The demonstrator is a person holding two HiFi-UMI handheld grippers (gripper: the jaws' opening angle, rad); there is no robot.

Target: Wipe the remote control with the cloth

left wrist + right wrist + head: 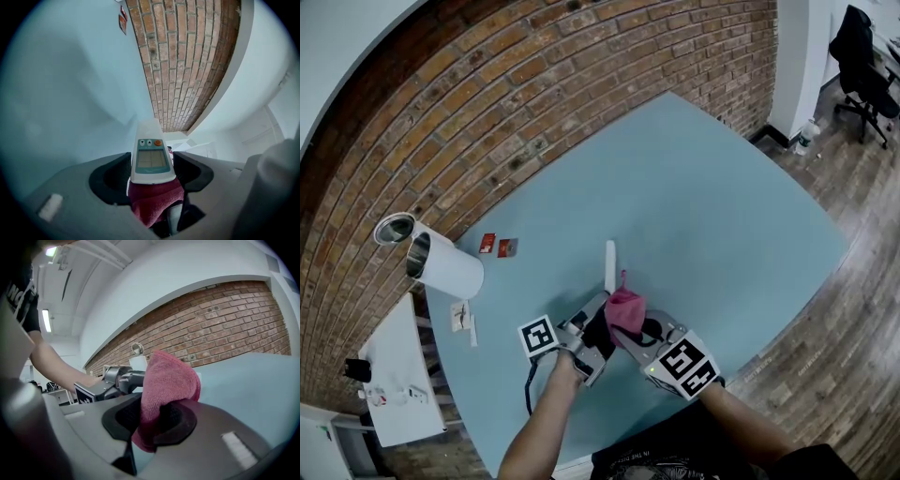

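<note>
Above table [722, 216], left hand-held gripper [151, 174] clamps remote control [150, 152]; right hand-held gripper [152, 417] pinches cloth [168, 376], seemingly hiding remote's base.

**An office-like workroom with a loft look**

The place looks like an office or a studio, not a home. In the middle stands a large light blue table [722, 216] with a plain top. Behind the table runs a wall of bare red brick [534, 84], and above it, in the right gripper view, there is a white ceiling with open pipes [101, 254] and a long strip light [45, 319]. Around the table the floor is of wood planks [834, 319]. Beyond the table's far right corner stands a black swivel office chair [862, 56], and nearer to that corner a plastic bottle [806, 138] stands on the floor beside a white pillar [802, 56]. To the left of the table there is a small white side table [398, 375] with a few small items on it.
</note>
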